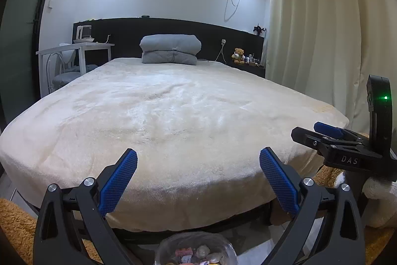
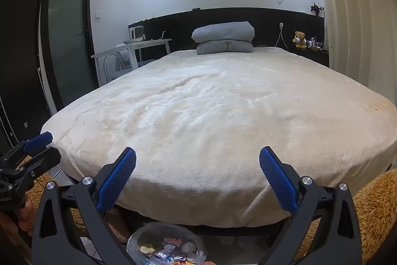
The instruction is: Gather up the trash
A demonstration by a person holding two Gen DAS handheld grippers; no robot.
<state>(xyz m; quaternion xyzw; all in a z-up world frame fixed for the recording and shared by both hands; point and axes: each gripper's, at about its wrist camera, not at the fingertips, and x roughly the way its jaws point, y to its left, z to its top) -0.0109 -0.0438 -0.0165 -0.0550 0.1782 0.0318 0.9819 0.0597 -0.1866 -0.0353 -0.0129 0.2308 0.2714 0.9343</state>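
Observation:
A clear bag-lined bin (image 1: 196,251) holding several wrappers and scraps stands on the floor at the foot of the bed, seen at the bottom edge of both views (image 2: 166,248). My left gripper (image 1: 198,160) is open above it, with nothing between its blue pads. My right gripper (image 2: 197,159) is open too and holds nothing. Each gripper shows in the other's view: the right one (image 1: 322,133) at the right edge, the left one (image 2: 37,143) at the left edge. The cream blanket on the bed (image 1: 173,116) shows no trash.
A folded grey quilt (image 1: 170,49) lies at the head of the bed. A white table and chair (image 1: 74,51) stand at the left, a curtain (image 1: 322,29) at the right. A brown shaggy rug (image 2: 372,203) covers the floor. A dark door (image 2: 67,29) is at the left.

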